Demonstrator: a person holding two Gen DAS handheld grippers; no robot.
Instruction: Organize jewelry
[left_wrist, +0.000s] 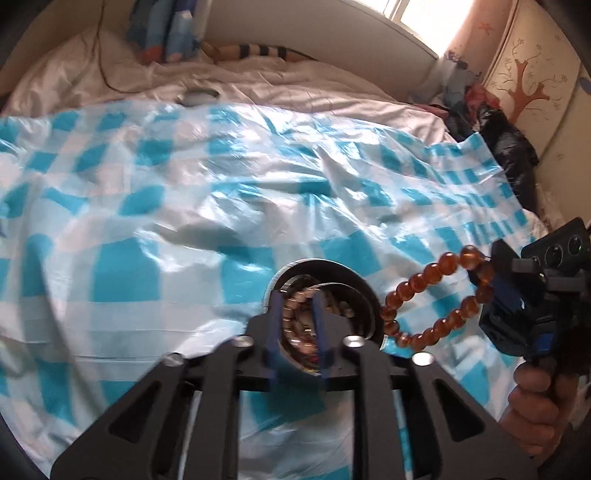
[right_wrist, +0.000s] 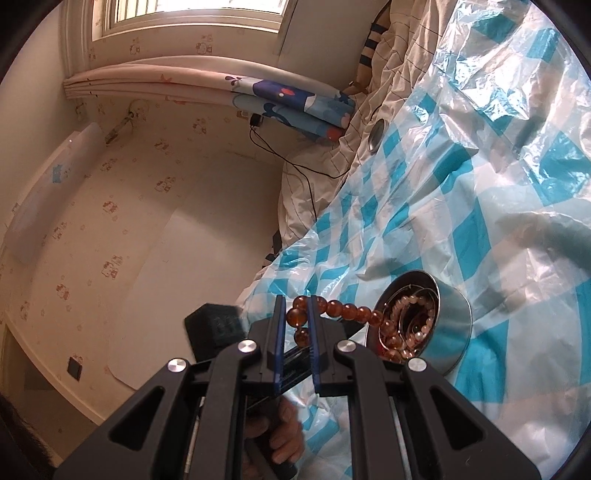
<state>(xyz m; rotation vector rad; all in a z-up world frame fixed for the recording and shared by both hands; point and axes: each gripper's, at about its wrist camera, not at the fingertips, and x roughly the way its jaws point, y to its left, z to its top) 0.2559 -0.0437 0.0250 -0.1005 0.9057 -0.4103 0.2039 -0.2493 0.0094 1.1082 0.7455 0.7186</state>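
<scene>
Jaws on the right gripper (right_wrist: 297, 317) are clamped on an amber bead bracelet (right_wrist: 334, 308), whose loop hangs out toward 3 o'clock over a round tin (right_wrist: 452, 325). Left gripper (left_wrist: 297, 325) has its jaws narrowly parted right over the tin's mouth, gripping nothing. Tin sits on a blue-checked plastic sheet (left_wrist: 155, 192) on the bed, already holding pale beads and rings.

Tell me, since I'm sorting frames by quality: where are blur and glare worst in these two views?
Left wrist view: motion blur smears the checked plastic sheet and the round tin; the window is blown out. Right wrist view: sharper, amber bead bracelet crisp, glare on the sheet's wrinkles, overexposed window; strong fisheye bending in both.
</scene>
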